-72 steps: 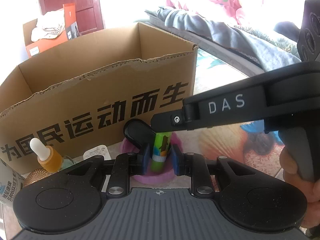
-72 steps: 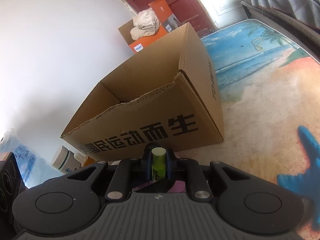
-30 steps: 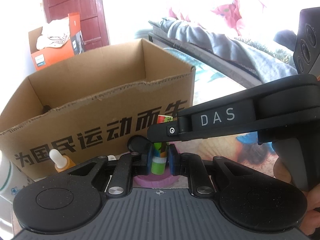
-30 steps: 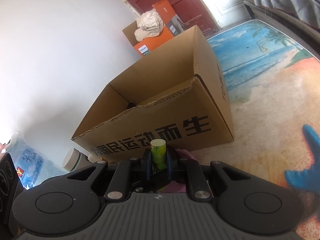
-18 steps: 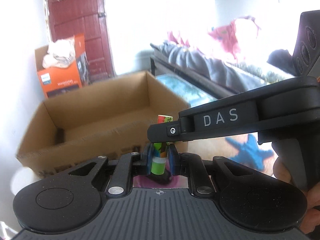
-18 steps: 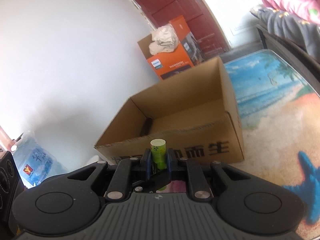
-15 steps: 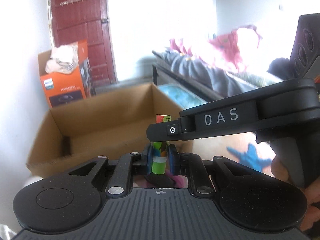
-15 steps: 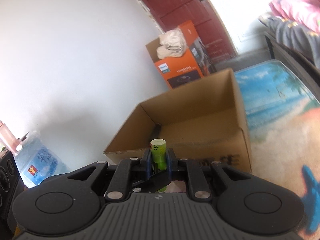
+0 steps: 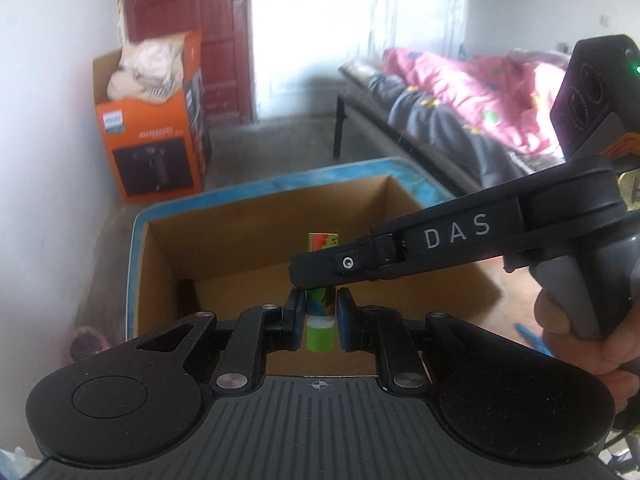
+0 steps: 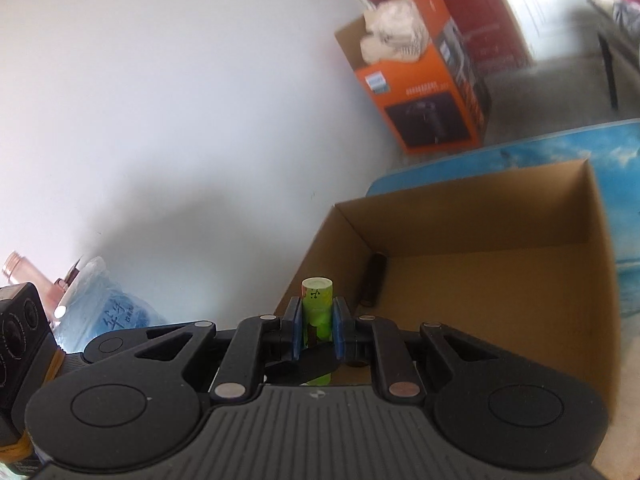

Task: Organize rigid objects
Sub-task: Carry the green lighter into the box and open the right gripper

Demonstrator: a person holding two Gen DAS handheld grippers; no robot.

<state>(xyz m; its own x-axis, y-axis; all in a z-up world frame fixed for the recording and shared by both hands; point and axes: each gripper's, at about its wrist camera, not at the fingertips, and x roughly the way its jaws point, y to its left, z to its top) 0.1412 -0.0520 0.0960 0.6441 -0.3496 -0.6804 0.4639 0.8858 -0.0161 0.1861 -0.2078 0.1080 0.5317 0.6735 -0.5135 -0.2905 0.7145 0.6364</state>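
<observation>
Since a second ago we've lifted both grippers up over the open brown cardboard box [image 9: 400, 216], so now we're looking down inside it. Our left gripper [image 9: 319, 316] and right gripper [image 10: 316, 326] both pinch the small green printed tube [image 9: 320, 330], upright above the box's near edge.

Green tube [image 9: 320, 312] with orange and red blotches, plain brown cardboard box [image 9: 256, 236], orange carton [image 9: 152, 140], pink blanket [image 9: 480, 84], dark red door [image 9: 188, 12].
</observation>
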